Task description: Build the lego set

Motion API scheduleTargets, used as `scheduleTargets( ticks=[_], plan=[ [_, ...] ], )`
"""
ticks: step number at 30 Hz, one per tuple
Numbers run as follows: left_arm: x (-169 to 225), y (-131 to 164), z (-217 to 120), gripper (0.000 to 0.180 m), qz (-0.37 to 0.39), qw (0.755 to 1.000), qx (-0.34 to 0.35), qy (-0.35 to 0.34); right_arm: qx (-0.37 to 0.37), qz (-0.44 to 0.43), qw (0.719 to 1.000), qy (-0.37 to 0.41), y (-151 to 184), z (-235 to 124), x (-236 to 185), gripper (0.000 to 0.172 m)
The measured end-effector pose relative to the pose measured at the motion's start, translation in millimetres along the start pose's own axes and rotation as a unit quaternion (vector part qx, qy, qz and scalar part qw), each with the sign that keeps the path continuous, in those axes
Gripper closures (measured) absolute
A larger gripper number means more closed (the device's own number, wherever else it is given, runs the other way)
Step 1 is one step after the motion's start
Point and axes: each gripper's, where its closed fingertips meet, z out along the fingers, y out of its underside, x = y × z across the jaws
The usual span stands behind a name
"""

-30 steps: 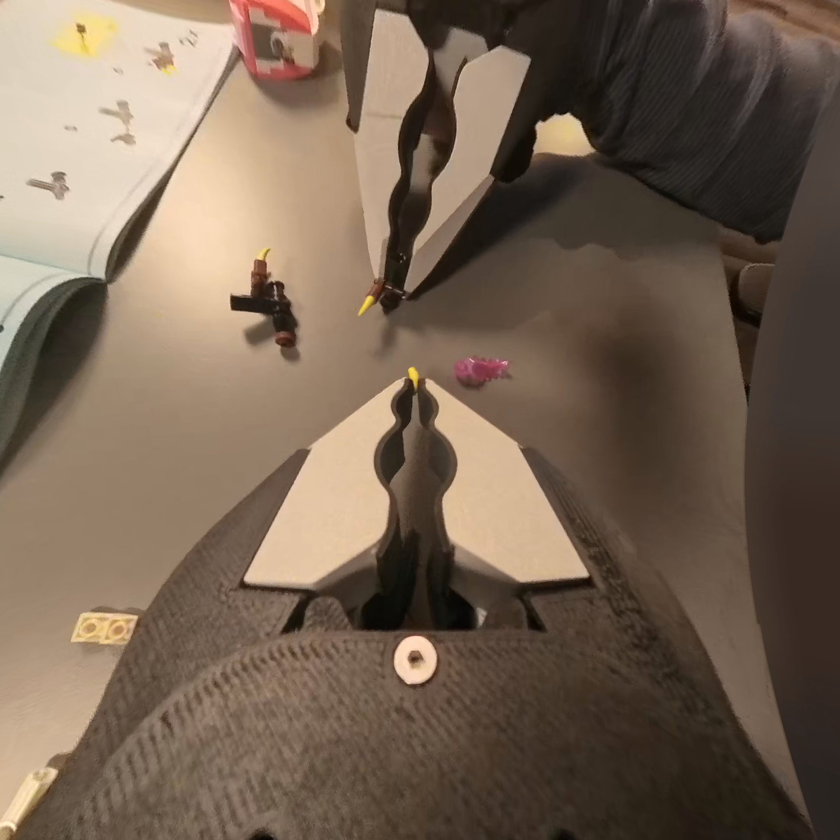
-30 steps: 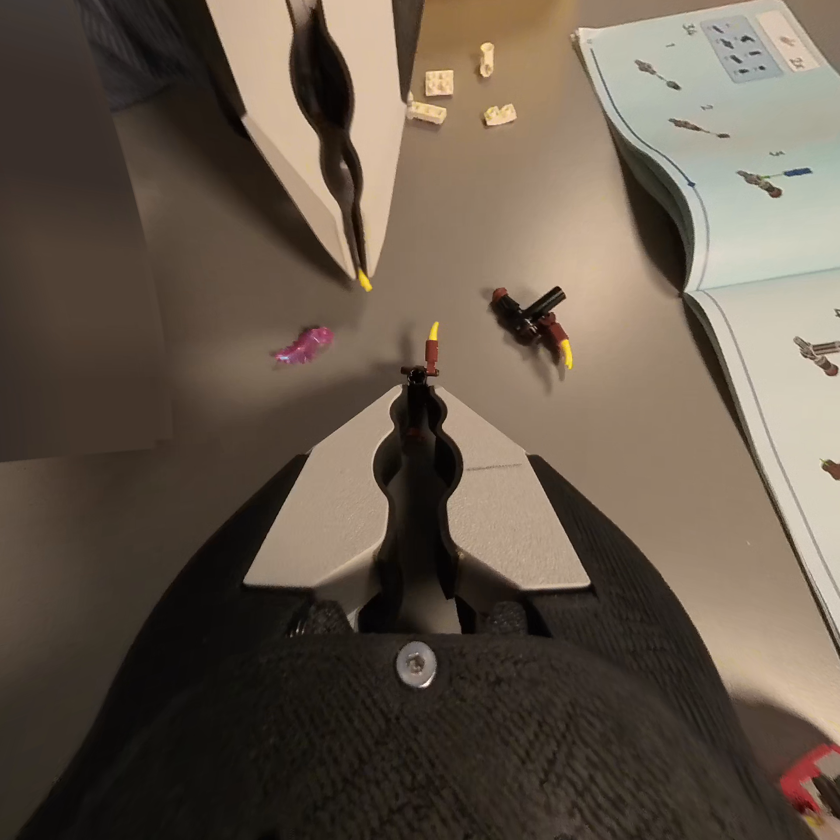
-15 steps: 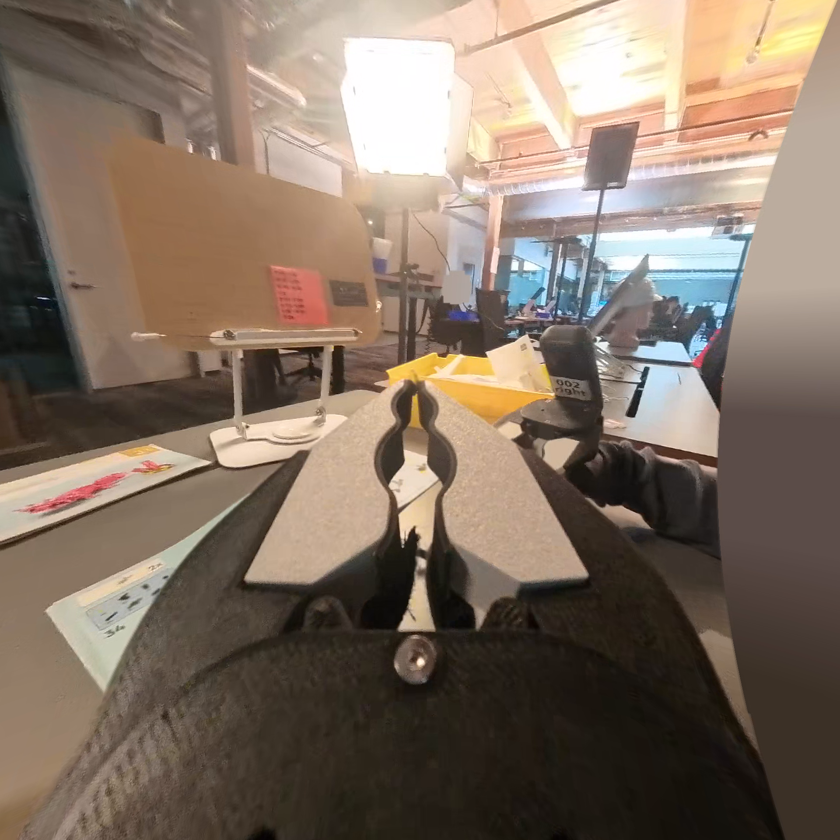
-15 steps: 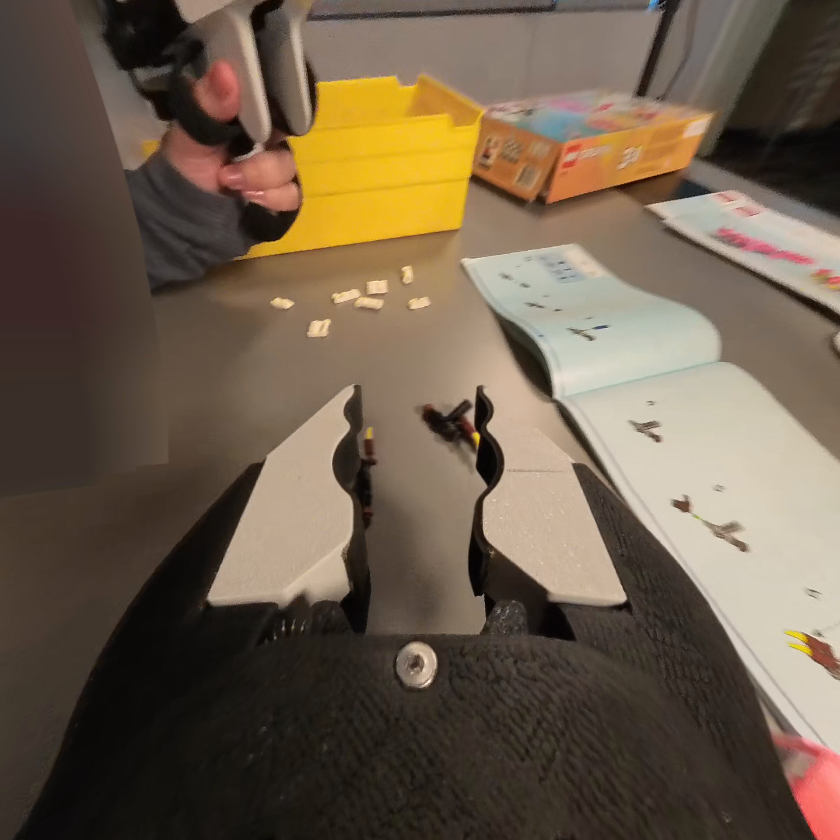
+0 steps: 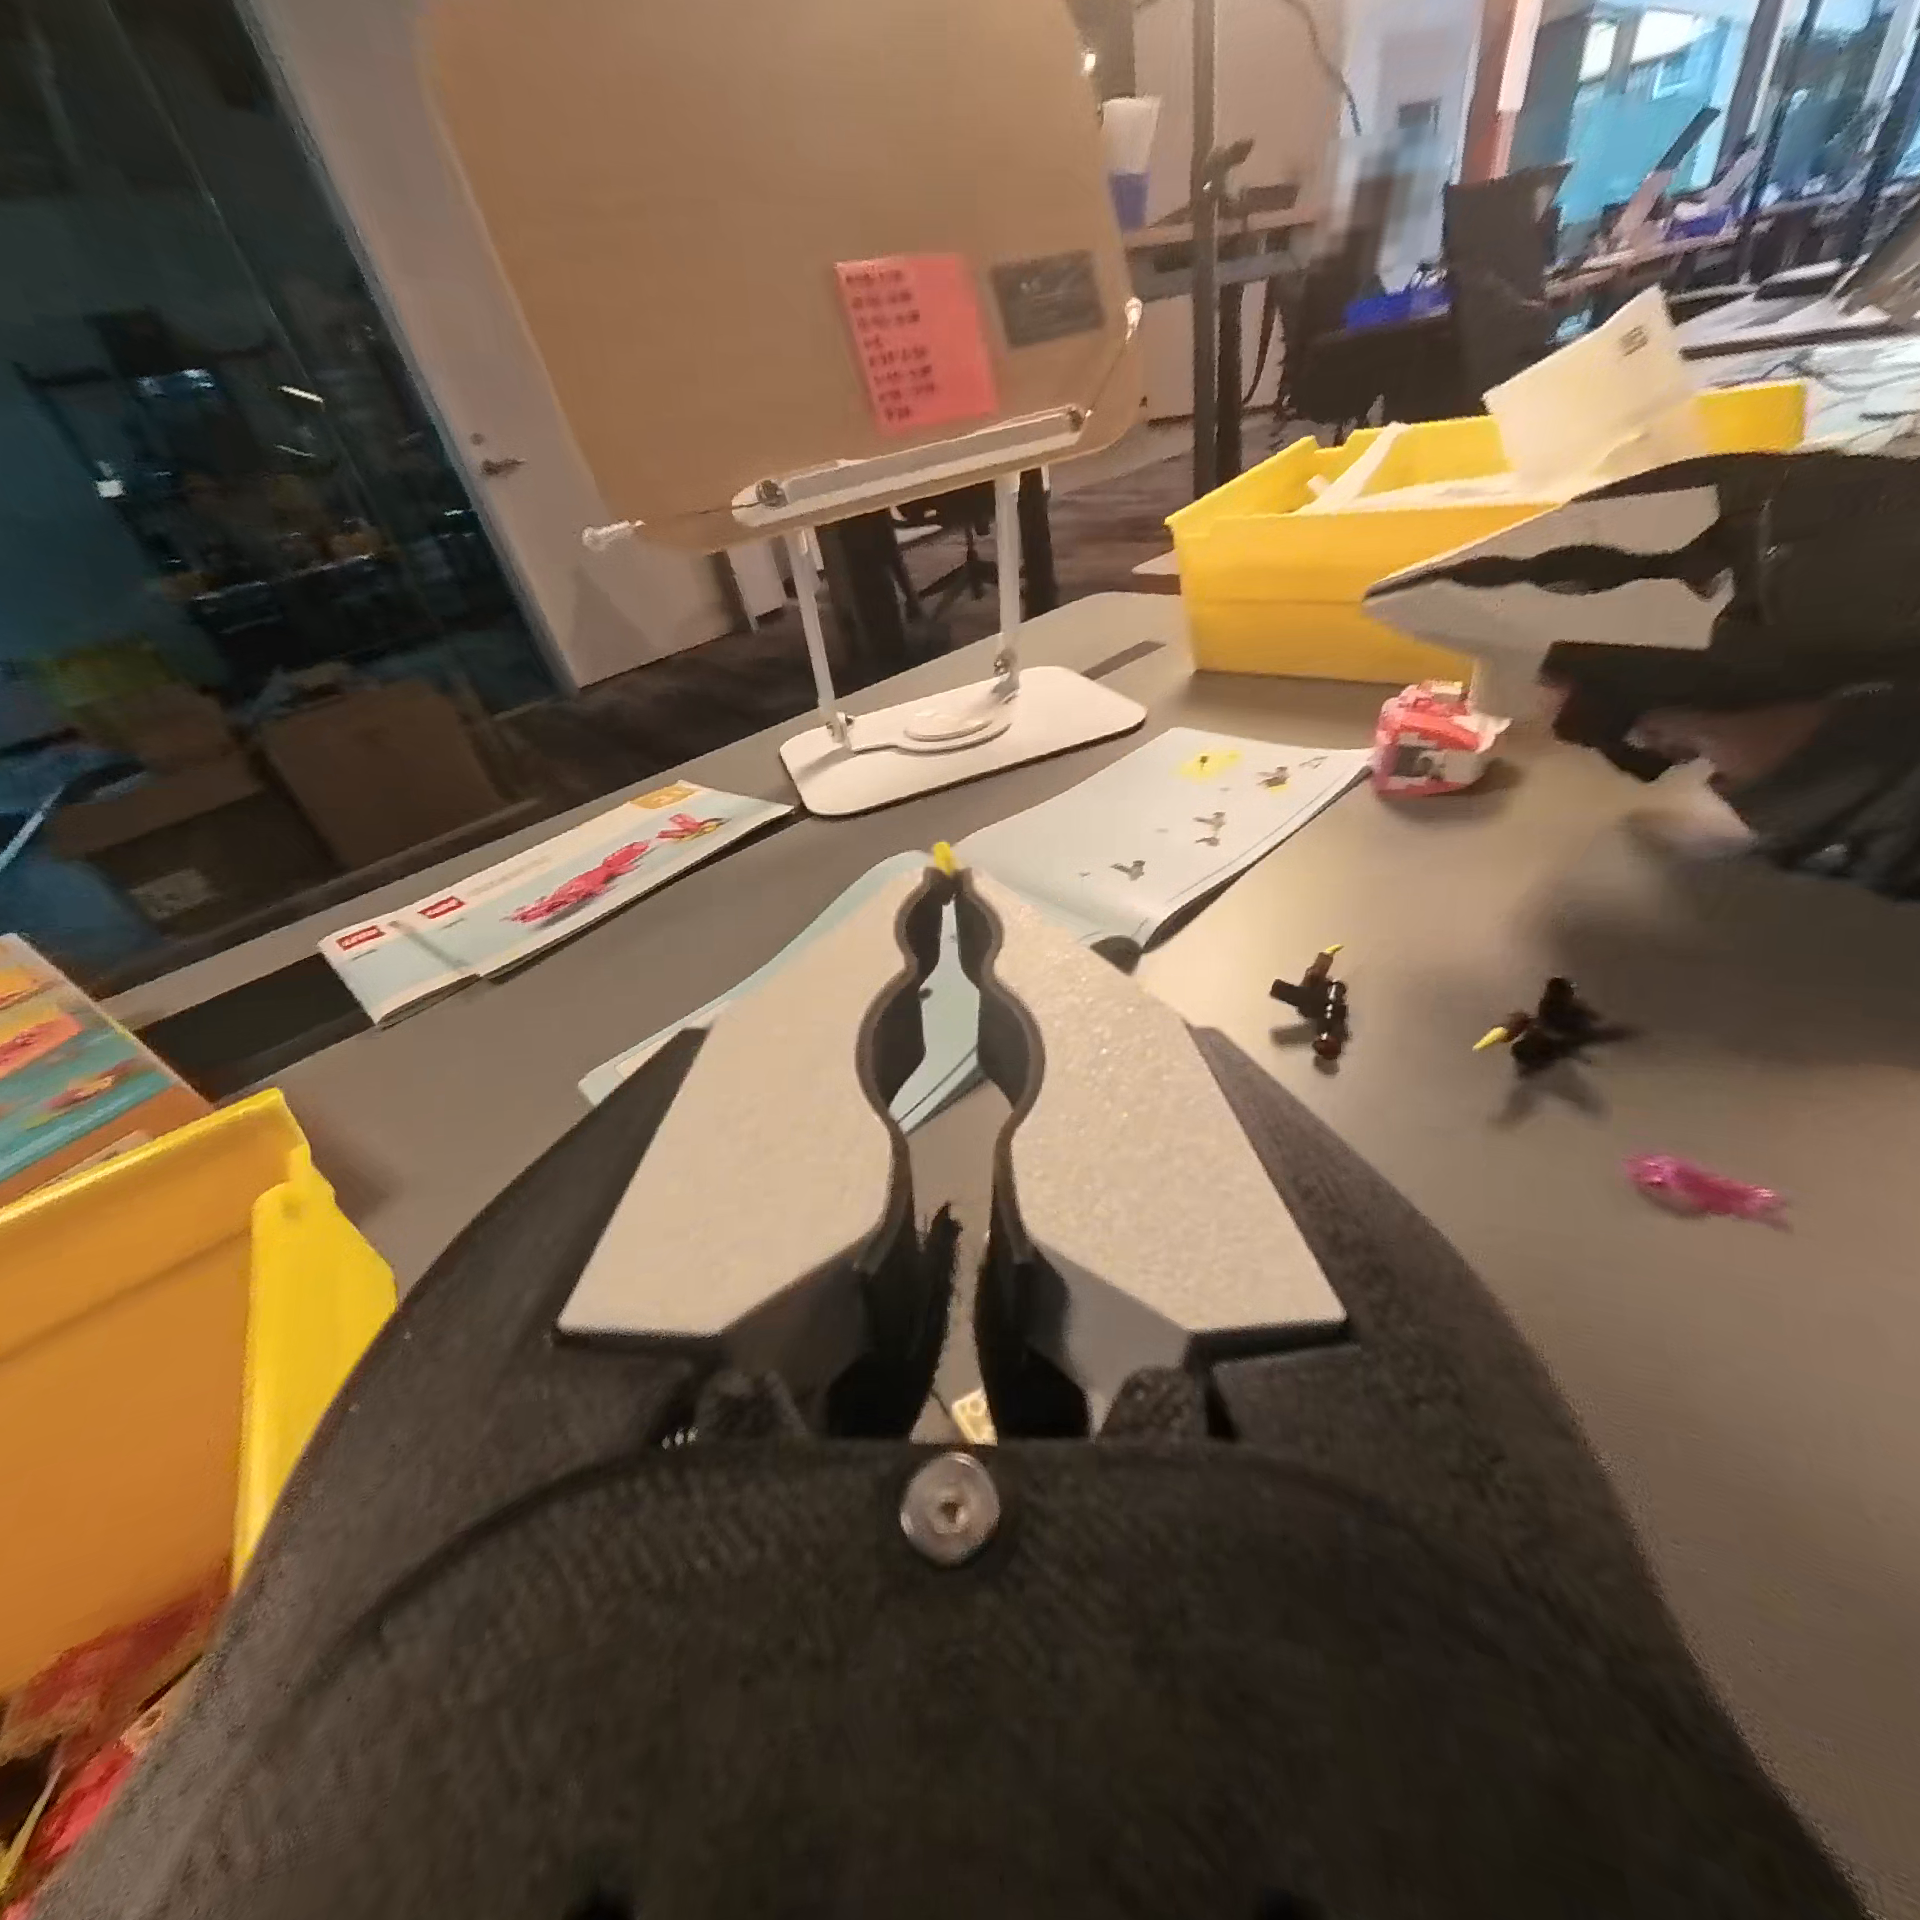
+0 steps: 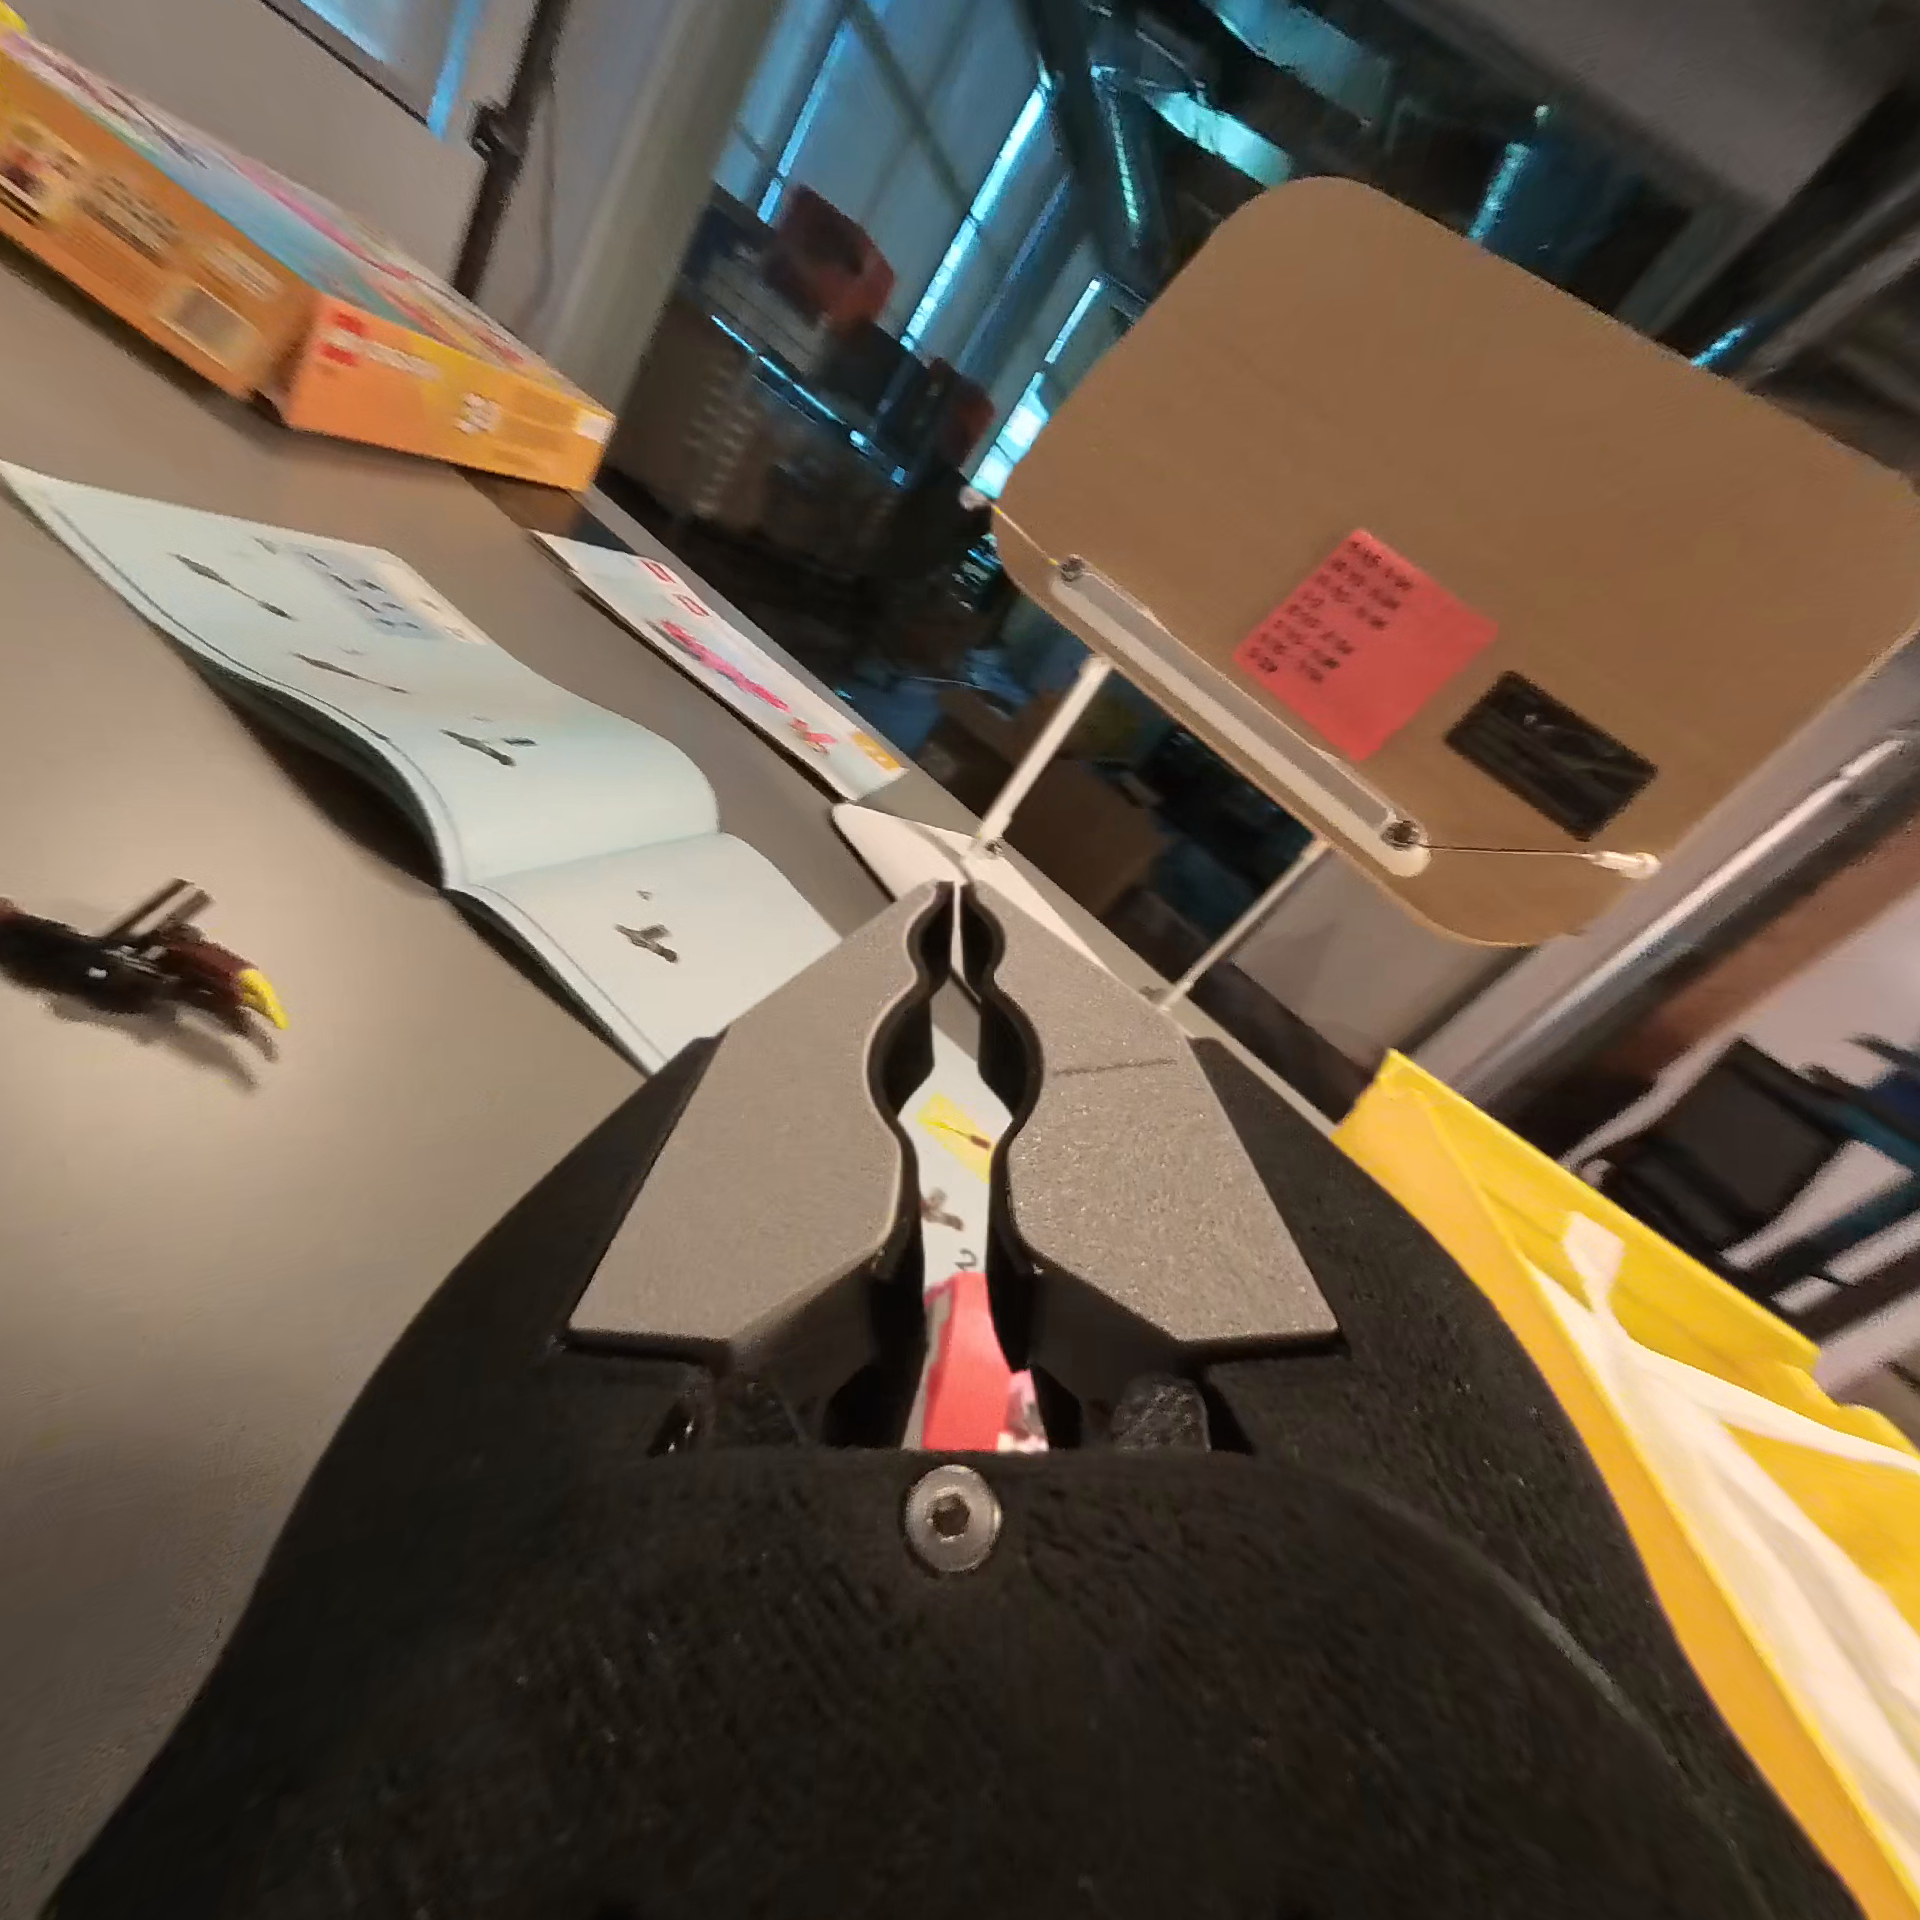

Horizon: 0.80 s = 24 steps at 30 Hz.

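My left gripper (image 5: 945, 881) is shut on a tiny yellow spike piece (image 5: 942, 858) that pokes out past its tips, raised above the grey table (image 5: 1558, 1299). My right gripper (image 6: 956, 900) is shut, and nothing shows between its tips. It also shows in the left wrist view (image 5: 1380, 603), raised at the upper right. Two small dark brown assemblies with yellow tips (image 5: 1314, 997) (image 5: 1548, 1029) lie on the table to the right of my left gripper. One of them shows in the right wrist view (image 6: 135, 961). A pink translucent piece (image 5: 1704, 1195) lies nearer.
An open light-blue booklet (image 5: 1195, 821) (image 6: 468, 727) lies beyond the pieces. A board on a white stand (image 5: 966, 727), closed booklets (image 5: 551, 914), a red and white small box (image 5: 1434, 732), yellow bins (image 5: 1351, 561) (image 5: 125, 1299) (image 6: 1662, 1351) and an orange box (image 6: 312, 312) ring the table. Spacing between my two grippers at the tips: around 25 centimeters.
My right gripper opened, let go of the brown and yellow piece, and shut again with nothing in it. Both grippers lifted and tilted up from the table. My left gripper kept its yellow piece.
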Motion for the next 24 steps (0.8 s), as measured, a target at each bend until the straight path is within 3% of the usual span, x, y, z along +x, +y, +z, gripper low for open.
scheduleTargets(
  ticks=[2, 5, 9, 12, 18, 21, 24],
  plan=[
    [6, 7, 3, 0.18, 0.008, 1.0, -0.018, 0.011, -0.01, -0.019, 0.999, 0.024, 3, 0, 5, 0.172],
    [40, 21, 11, 0.18, 0.007, 0.993, -0.068, 0.097, -0.008, -0.021, 0.998, 0.056, 6, -2, 17, 0.172],
    [99, 68, 8, 0.18, -0.013, 0.943, -0.234, 0.237, 0.015, 0.058, 0.995, 0.085, 12, -7, 39, 0.172],
    [124, 95, 2, 0.179, 0.025, 0.911, -0.303, 0.279, 0.038, 0.114, 0.987, 0.111, 12, -14, 55, 0.172],
    [137, 101, 1, 0.179, 0.018, 0.903, -0.308, 0.299, 0.04, 0.118, 0.987, 0.107, 11, -14, 53, 0.172],
    [137, 100, 2, 0.158, 0.007, 0.904, -0.307, 0.297, 0.04, 0.106, 0.989, 0.095, 9, -13, 48, 0.172],
    [139, 100, 2, 0.152, 0.01, 0.905, -0.302, 0.299, 0.039, 0.103, 0.99, 0.092, 8, -13, 46, 0.172]
  ],
)
